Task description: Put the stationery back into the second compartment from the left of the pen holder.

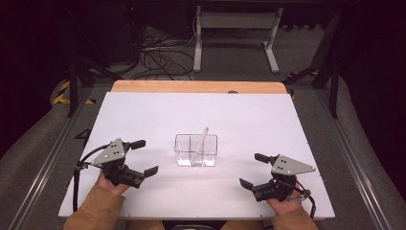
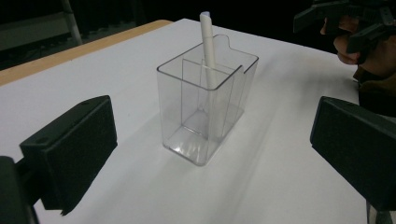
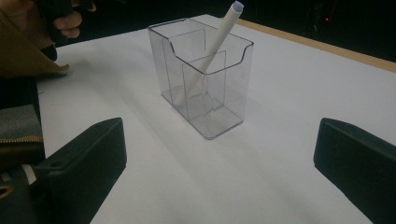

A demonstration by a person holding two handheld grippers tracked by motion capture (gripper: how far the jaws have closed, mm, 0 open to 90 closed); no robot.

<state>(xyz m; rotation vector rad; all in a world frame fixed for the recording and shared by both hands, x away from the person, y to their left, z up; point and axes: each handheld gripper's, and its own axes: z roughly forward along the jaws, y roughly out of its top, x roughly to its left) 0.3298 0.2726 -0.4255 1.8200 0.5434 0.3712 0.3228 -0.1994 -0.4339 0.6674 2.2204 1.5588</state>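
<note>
A clear plastic holder [image 1: 196, 151] with inner dividers stands in the middle of the white table. A white pen [image 1: 202, 138] leans upright inside it, its top poking over the rim. Left of the holder, my left gripper [image 1: 145, 157] rests low on the table, open, with nothing between its jaws. At the right, my right gripper [image 1: 252, 169] is also open and bare. The left gripper view faces the holder [image 2: 205, 100] and pen [image 2: 208, 46] between wide black jaws. From the other side, the right gripper view looks at the holder [image 3: 203, 77] and pen [image 3: 219, 42].
The white board [image 1: 143, 115] lies on a wooden tabletop [image 1: 196, 86] whose far edge shows. Beyond it are a desk frame and loose cables on the floor. A person's hands and tan sleeves come in at the bottom.
</note>
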